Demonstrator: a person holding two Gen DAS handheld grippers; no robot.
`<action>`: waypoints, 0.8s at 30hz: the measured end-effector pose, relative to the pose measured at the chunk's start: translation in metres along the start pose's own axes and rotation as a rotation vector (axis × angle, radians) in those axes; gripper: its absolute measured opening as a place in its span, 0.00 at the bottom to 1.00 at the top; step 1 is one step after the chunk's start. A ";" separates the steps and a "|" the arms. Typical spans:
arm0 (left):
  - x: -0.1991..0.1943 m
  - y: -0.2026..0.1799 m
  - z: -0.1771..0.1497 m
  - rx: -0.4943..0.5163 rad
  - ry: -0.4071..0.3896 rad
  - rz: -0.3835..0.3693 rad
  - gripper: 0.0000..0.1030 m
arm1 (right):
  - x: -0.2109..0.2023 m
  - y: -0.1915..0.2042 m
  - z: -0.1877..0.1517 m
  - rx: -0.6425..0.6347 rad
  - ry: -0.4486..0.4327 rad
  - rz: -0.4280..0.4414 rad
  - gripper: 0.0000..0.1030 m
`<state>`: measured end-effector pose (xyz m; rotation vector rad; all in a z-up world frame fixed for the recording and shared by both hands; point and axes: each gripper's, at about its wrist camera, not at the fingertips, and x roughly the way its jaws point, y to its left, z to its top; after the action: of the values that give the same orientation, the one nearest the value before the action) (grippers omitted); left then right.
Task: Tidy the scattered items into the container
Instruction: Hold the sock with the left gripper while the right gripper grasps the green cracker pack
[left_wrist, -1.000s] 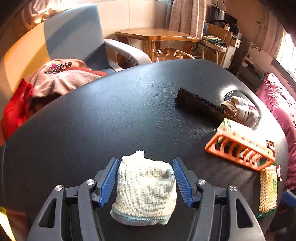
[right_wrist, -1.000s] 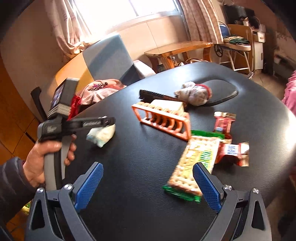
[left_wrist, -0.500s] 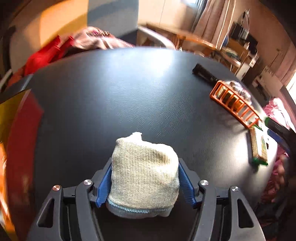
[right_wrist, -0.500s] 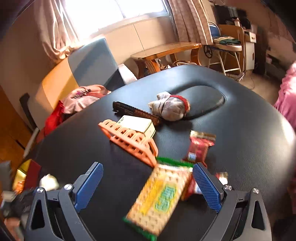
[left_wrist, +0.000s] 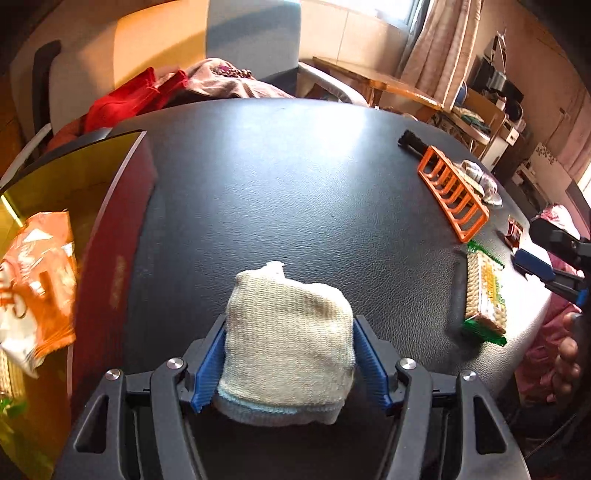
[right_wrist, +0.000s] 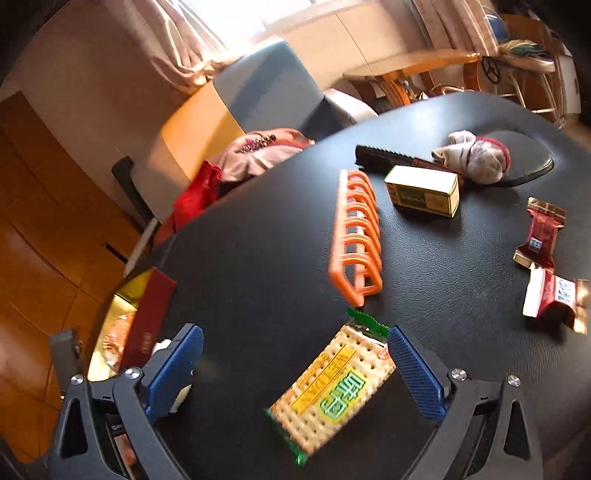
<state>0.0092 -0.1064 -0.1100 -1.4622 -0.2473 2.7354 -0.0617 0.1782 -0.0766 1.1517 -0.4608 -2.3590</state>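
The surface (left_wrist: 295, 192) is a dark, leather-textured oval; behind it stand a grey-blue armchair (right_wrist: 266, 81) heaped with pink and red clothes (left_wrist: 177, 88), curtains by a bright window, and a wooden side table (right_wrist: 410, 62). On the surface lie an orange rack (right_wrist: 356, 236), a small yellow box (right_wrist: 423, 190), a black brush (right_wrist: 384, 157), a balled sock (right_wrist: 476, 158), red snack packets (right_wrist: 543, 236) and a cracker packet (right_wrist: 332, 391). The left claw (left_wrist: 288, 365) is clenched on a rolled cream sock (left_wrist: 288, 339), held just above the surface beside the red-and-gold container (left_wrist: 110, 221), which holds an orange bag (left_wrist: 40, 280); a second ago that container was out of its view. The right claw (right_wrist: 295, 373) is spread wide around the cracker packet, closer than before.
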 end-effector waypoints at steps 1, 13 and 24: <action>-0.003 0.002 -0.001 -0.005 -0.005 -0.003 0.64 | -0.004 0.002 -0.002 -0.004 -0.006 -0.030 0.98; -0.021 0.007 -0.010 0.003 -0.044 -0.047 0.64 | 0.020 0.040 -0.032 -0.122 0.023 -0.284 0.98; -0.002 -0.030 0.001 0.075 -0.002 -0.098 0.64 | 0.022 0.006 -0.024 -0.223 0.046 -0.498 0.91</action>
<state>0.0083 -0.0769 -0.1030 -1.3907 -0.2073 2.6393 -0.0528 0.1591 -0.1024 1.3252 0.1249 -2.6998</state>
